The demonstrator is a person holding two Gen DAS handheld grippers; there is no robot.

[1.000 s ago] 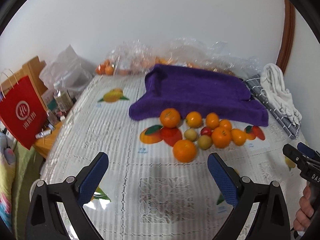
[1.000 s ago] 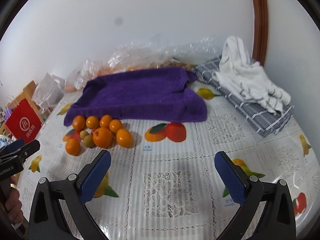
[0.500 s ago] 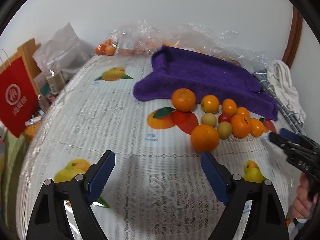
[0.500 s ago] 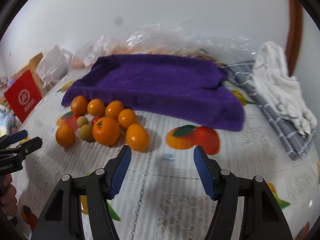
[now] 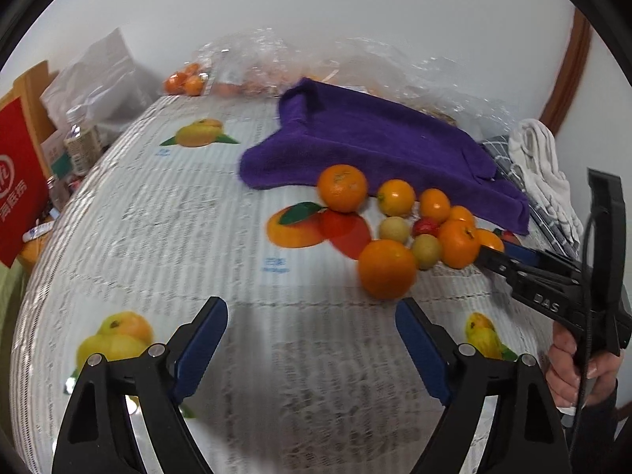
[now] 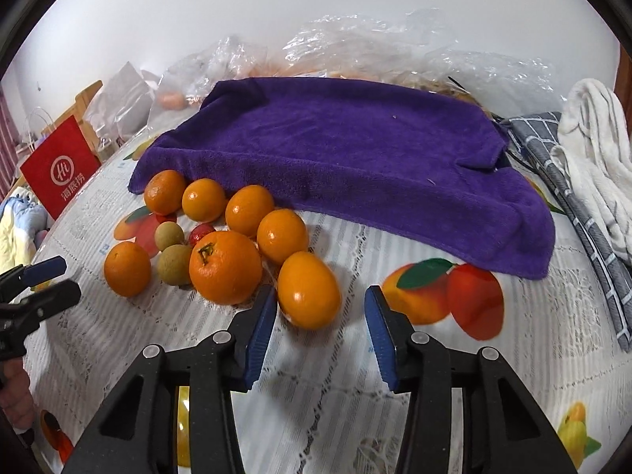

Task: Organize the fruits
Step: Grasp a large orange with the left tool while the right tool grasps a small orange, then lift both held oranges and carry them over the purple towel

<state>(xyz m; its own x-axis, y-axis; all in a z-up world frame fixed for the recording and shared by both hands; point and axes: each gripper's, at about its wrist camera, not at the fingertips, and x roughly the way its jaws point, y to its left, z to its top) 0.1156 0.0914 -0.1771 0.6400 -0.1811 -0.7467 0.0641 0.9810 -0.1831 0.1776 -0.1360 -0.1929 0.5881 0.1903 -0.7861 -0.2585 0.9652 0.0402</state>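
Fruits (image 6: 221, 249) cluster left of centre on the table (image 6: 533, 355), before the purple towel (image 6: 355, 150). Right hand-held gripper (image 6: 318, 330) has closed in, narrowed but spread around the nearest orange (image 6: 309, 289); left hand-held gripper (image 5: 312, 339) stays spread, empty. A grasp seems imminent.

My left wrist camera looks forward along its open jaws from low over the surface (image 5: 166, 213), with the fruit cluster (image 5: 410, 229) off at 1 o'clock and a short way ahead. My right wrist camera sits much closer, its open jaws nearly at the nearest orange (image 6: 309, 289), facing the purple towel (image 6: 355, 150) at 12 o'clock. Both views share the fruit, towel and red bag (image 5: 17, 185). Each view catches the other gripper at its edge: the right gripper (image 5: 493, 254) at 3 o'clock, the left gripper (image 6: 49, 280) at 9 o'clock.
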